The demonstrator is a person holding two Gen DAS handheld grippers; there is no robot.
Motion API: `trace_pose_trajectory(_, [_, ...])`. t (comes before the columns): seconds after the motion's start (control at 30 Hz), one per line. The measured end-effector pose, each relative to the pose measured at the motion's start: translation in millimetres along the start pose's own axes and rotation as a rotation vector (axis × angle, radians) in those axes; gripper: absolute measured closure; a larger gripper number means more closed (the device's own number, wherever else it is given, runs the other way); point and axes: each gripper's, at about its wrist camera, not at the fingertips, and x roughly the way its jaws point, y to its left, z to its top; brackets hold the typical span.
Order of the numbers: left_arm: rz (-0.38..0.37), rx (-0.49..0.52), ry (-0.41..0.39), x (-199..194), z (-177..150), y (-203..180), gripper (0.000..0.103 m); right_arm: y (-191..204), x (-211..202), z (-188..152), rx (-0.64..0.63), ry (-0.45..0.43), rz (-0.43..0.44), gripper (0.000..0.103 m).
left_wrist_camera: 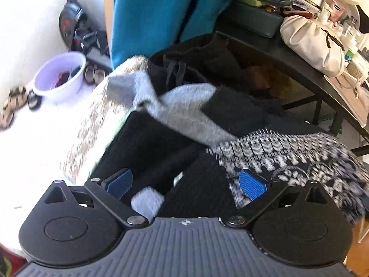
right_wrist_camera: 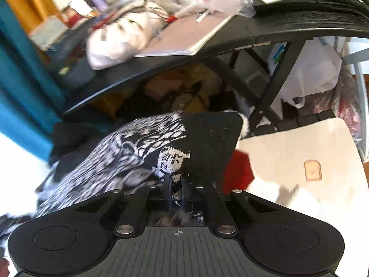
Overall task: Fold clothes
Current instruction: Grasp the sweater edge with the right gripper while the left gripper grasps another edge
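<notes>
A heap of clothes lies below me: black knitwear (left_wrist_camera: 161, 145), a grey garment (left_wrist_camera: 184, 108) draped across it, and a black-and-white patterned knit (left_wrist_camera: 288, 157) on the right. My left gripper (left_wrist_camera: 186, 182) hovers open just above the black knitwear, blue pads apart, nothing between them. In the right wrist view my right gripper (right_wrist_camera: 176, 184) is shut on the patterned knit (right_wrist_camera: 143, 147), which rises in a tent from the closed fingers and trails off to the left. The fingertips are hidden in the fabric.
A black table (left_wrist_camera: 299, 64) crowded with a white bag (left_wrist_camera: 311, 43) and clutter stands behind the heap. Teal curtain (left_wrist_camera: 150, 11), a lilac basin (left_wrist_camera: 60, 76) and shoes on the white floor at left. A cardboard panel (right_wrist_camera: 299, 157), a red cloth (right_wrist_camera: 237, 170) and plastic bags at right.
</notes>
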Motion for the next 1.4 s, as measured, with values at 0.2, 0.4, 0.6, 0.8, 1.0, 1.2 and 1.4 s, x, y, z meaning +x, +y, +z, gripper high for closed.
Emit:
trace_pose_trajectory(0.2, [-0.066, 0.076, -0.01, 4, -2, -14, 0.004, 15, -29, -30, 0.001, 0.095, 0.04, 0.097])
trace_pose_trajectory(0.4, [-0.133, 0.165, -0.025, -5, -10, -30, 0.081, 21, -26, -40, 0.01, 0.132, 0.037, 0.097])
trace_pose_trajectory(0.6, [-0.269, 0.218, -0.029, -59, -35, -33, 0.09, 27, -10, -37, -0.025, 0.155, 0.018, 0.097])
trace_pose_trajectory(0.8, [-0.429, 0.32, 0.091, -95, -82, -42, 0.09, 26, -5, -39, 0.01, 0.176, -0.003, 0.096])
trace_pose_trajectory(1.0, [-0.41, 0.392, 0.095, -77, -96, -49, 0.078, 25, 2, -40, -0.004, 0.194, -0.017, 0.096])
trace_pose_trajectory(1.2, [-0.356, 0.516, -0.022, -79, -85, -82, 0.023, 32, 8, -45, -0.079, 0.194, -0.03, 0.095])
trace_pose_trajectory(1.4, [-0.433, 0.238, 0.027, -67, -75, -53, 0.089, 29, 9, -42, -0.039, 0.195, -0.017, 0.078])
